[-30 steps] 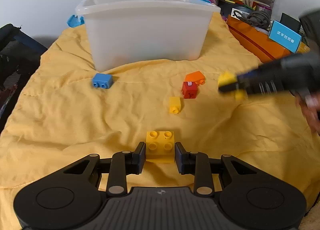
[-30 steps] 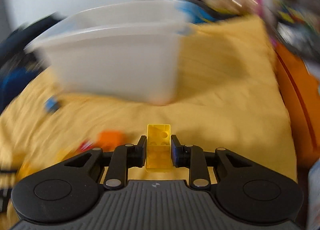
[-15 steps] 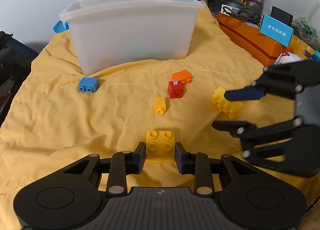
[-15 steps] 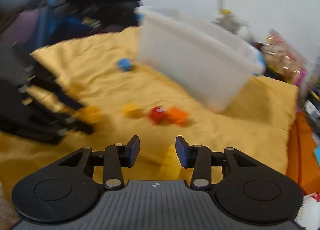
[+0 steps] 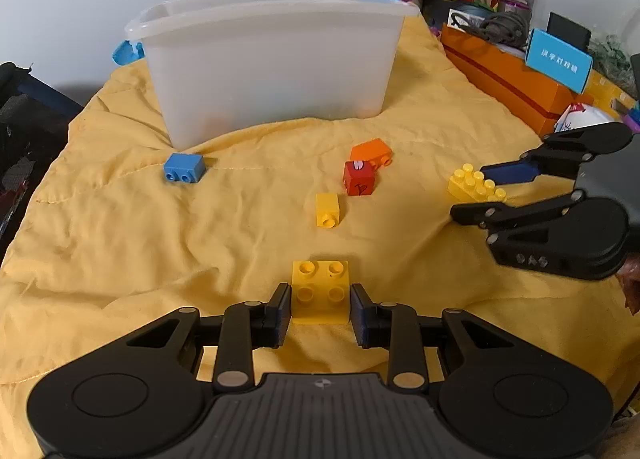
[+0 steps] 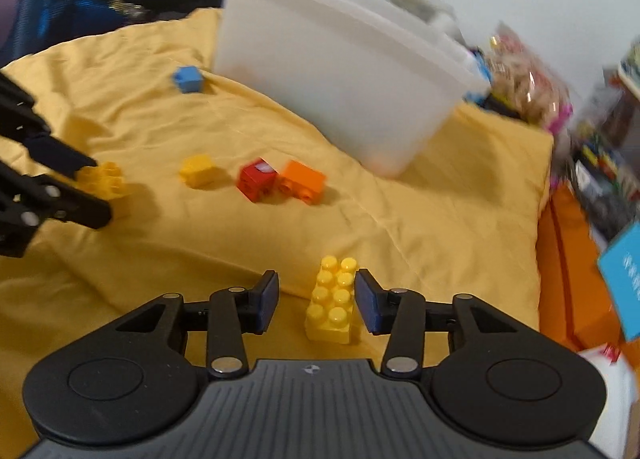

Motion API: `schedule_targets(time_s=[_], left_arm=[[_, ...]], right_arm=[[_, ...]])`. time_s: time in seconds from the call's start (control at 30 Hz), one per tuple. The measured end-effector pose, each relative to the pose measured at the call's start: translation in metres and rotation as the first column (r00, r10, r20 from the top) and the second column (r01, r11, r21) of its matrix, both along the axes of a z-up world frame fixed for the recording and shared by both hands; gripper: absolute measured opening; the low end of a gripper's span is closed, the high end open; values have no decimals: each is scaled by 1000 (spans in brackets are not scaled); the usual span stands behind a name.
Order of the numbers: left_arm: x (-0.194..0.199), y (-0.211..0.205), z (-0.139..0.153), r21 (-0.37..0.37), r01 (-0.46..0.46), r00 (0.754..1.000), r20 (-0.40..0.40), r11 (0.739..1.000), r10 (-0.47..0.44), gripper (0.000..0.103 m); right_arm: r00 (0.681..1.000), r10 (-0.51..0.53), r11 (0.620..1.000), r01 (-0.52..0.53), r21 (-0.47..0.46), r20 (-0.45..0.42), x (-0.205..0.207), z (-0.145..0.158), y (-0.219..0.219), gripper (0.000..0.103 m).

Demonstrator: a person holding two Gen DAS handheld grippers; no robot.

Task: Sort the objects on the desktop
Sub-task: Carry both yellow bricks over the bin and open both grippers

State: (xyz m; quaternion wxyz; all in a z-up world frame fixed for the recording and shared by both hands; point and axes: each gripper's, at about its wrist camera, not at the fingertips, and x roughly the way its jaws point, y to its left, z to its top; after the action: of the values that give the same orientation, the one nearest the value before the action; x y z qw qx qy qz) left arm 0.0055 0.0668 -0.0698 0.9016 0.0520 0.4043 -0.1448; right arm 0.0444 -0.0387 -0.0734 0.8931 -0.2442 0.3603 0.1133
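Note:
My left gripper (image 5: 320, 293) is shut on a yellow two-by-two brick (image 5: 320, 291), low over the yellow cloth (image 5: 120, 239). The right wrist view shows that left gripper (image 6: 92, 187) at the left edge, around its brick (image 6: 105, 178). My right gripper (image 6: 316, 291) has its jaws opening. A long yellow brick (image 6: 332, 303) lies on the cloth between them, close to the right pad and well clear of the left one. In the left wrist view the right gripper (image 5: 468, 193) straddles the long brick (image 5: 474, 185). A white plastic bin (image 5: 272, 71) stands behind.
Loose on the cloth lie a blue brick (image 5: 184, 168), an orange brick (image 5: 370, 151), a red brick (image 5: 359, 183) and a small yellow brick (image 5: 328, 209). An orange box (image 5: 508, 87) and assorted clutter line the right side. Dark bags sit off the left edge.
My right gripper came away from the bin, rolled, and let go of the long yellow brick, which now lies on the cloth at the right. The left gripper still grips its brick.

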Motion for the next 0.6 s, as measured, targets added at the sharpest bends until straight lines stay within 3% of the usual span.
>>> schedule_targets(time_s=[0.23,0.27,0.3,0.33,0.5,0.6], left_arm=[[2,3,-1,-29,5,1000,-8,1000,-6,34],[2,4,2,-41,5,1000,-4,999,-5,34],[1,4,5,-47,10,1000,5,999,-10,34],[0,5,10,-49,15,1000,22,999,-14,34],[12,16,64,-93,7,988,154,996,8,34],[31,22,105,-90,9,967,253,996,14,34]], right_arm=[[994,-104,989,107,99,-29,7,-3,-22,47],[993,-111,986,116,117,-42,7,-3,-24,42],[993,-106,983,113,146,-58,8,-3,-26,28],[992,-95,979,108,176,-81,8,-2,-27,27],[993,-62,969,83,232,-98,9,15,-23,27],[1000,-31,967,29,251,5,13,44,-15,27]])
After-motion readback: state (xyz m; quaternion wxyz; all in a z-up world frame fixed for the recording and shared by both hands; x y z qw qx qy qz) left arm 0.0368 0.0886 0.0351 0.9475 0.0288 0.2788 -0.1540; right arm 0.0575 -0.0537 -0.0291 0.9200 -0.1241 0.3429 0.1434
